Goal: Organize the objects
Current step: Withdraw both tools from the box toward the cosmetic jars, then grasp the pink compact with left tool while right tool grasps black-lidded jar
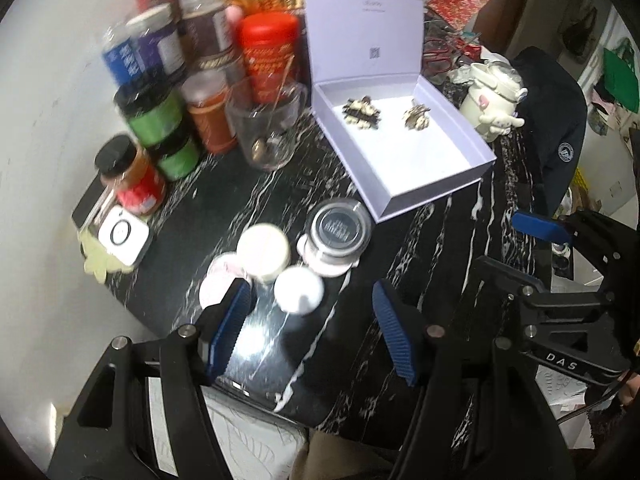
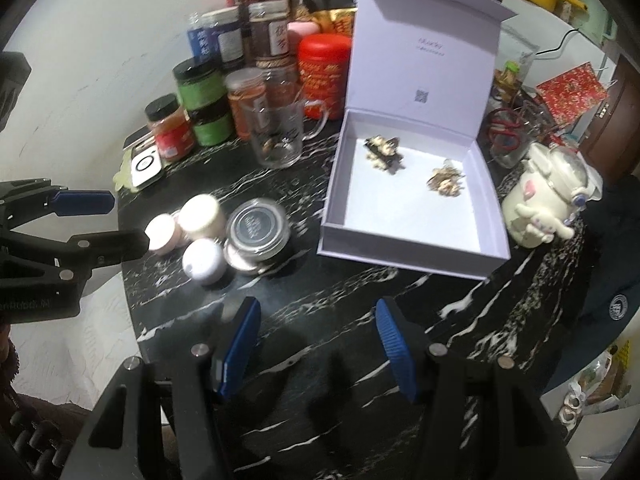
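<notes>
An open lilac box (image 1: 424,176) (image 2: 404,240) lies on the black marbled table and holds two small brown-and-white ornaments (image 1: 362,114) (image 2: 382,152). To its left sits a cluster of small jars: a black-lidded glass jar (image 1: 338,226) (image 2: 258,230), a cream jar (image 1: 264,250) (image 2: 202,216), a white ball-shaped container (image 1: 298,290) (image 2: 203,260) and a pink jar (image 2: 160,234). My left gripper (image 1: 312,334) (image 2: 128,220) hovers open just in front of the cluster, holding nothing. My right gripper (image 2: 316,348) (image 1: 504,244) stands open over bare table, also holding nothing.
Several food jars (image 1: 156,112) and a red tin (image 1: 270,56) crowd the back left, with a glass mug (image 1: 266,128) before them. A white cartoon mug (image 2: 548,204) stands right of the box. A white square device (image 1: 122,236) lies at the left edge.
</notes>
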